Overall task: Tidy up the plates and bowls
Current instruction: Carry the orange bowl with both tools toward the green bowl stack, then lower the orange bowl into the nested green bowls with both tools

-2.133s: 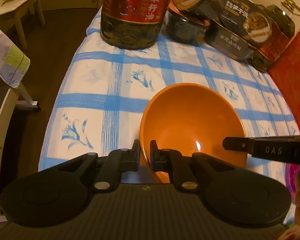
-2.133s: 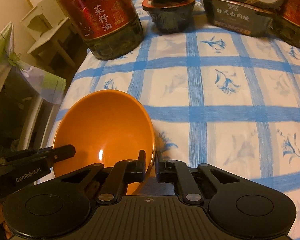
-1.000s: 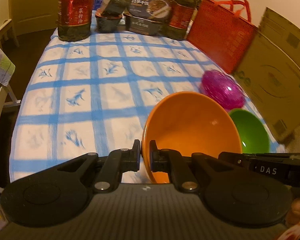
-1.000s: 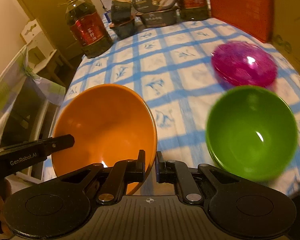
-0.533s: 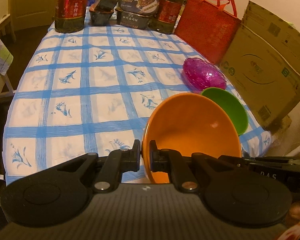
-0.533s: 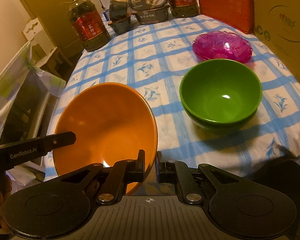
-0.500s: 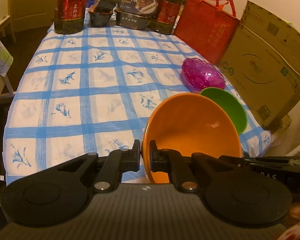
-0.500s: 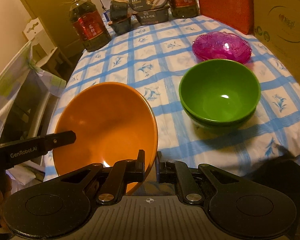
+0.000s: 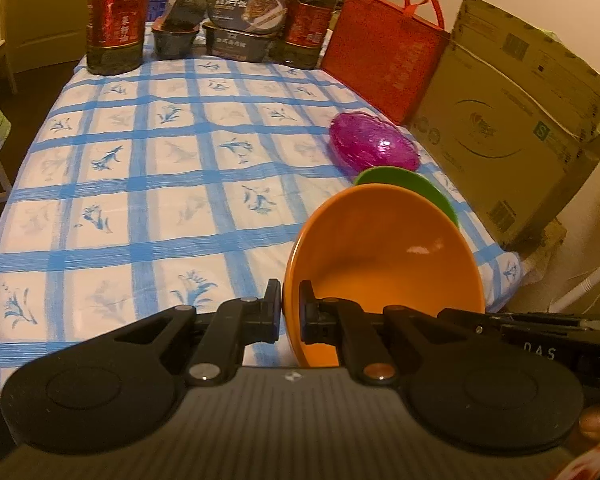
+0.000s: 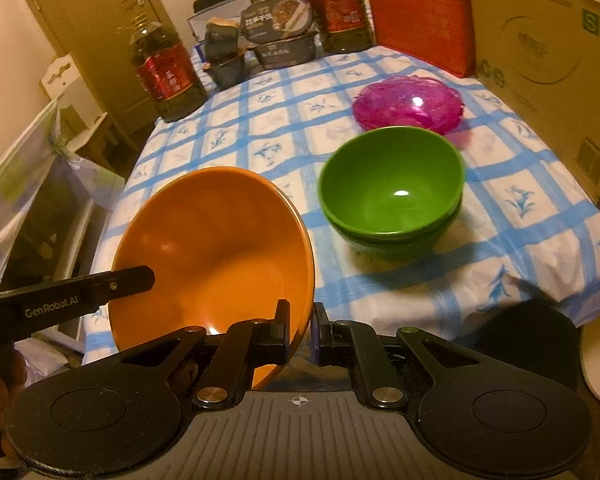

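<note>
An orange bowl [image 9: 384,248] is held tilted above the near end of the table, also in the right wrist view [image 10: 216,248]. My left gripper [image 9: 289,308] is shut on its left rim. My right gripper [image 10: 302,328] is shut on its right rim. Two stacked green bowls [image 10: 392,188] stand to the right of the orange bowl; their rim shows behind it in the left wrist view [image 9: 412,186]. A pink glass dish [image 10: 408,102] lies beyond them, also in the left wrist view [image 9: 374,146].
The table has a blue-checked cloth [image 9: 160,184]. Oil bottles [image 9: 116,20] and food boxes [image 9: 248,16] stand at the far end. A red bag [image 9: 384,48] and a cardboard box [image 9: 508,120] line the right side. A chair with a plastic bag [image 10: 40,184] stands left.
Both grippers carried the orange bowl back from the far end of the table toward the near end and to the right, closer to the green bowls. Both grips stayed shut.
</note>
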`<state>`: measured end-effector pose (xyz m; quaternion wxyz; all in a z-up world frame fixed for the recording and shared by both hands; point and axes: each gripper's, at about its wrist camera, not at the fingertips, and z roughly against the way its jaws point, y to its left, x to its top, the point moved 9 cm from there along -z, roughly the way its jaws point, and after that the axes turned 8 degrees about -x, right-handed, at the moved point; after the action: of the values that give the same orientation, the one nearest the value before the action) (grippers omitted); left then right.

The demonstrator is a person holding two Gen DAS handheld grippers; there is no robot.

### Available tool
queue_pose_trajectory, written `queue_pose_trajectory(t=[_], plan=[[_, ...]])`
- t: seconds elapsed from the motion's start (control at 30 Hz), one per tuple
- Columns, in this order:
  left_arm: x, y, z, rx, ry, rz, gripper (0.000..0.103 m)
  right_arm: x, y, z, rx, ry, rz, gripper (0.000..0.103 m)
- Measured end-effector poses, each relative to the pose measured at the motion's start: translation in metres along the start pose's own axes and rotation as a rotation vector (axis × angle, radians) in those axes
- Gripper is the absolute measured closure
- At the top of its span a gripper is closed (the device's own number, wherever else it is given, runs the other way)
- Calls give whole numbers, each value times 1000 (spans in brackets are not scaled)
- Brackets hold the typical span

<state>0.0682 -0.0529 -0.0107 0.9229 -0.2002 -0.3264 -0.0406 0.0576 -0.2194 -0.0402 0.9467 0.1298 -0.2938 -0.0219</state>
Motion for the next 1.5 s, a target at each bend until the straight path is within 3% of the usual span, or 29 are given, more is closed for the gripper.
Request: queue_pose_trajectory(t=[0.7,1.13,1.5], plan=[[10,-46,-18,-60,28,-53,96,3,-45,21,-32,-14,-97,93],[48,-68,-46,-99,24,-47,96,50,-71,23,-57,-62,-102,93],[78,-79,-96,-115,63,-37,96,99,-99,-5,-87,-74,-96,93]])
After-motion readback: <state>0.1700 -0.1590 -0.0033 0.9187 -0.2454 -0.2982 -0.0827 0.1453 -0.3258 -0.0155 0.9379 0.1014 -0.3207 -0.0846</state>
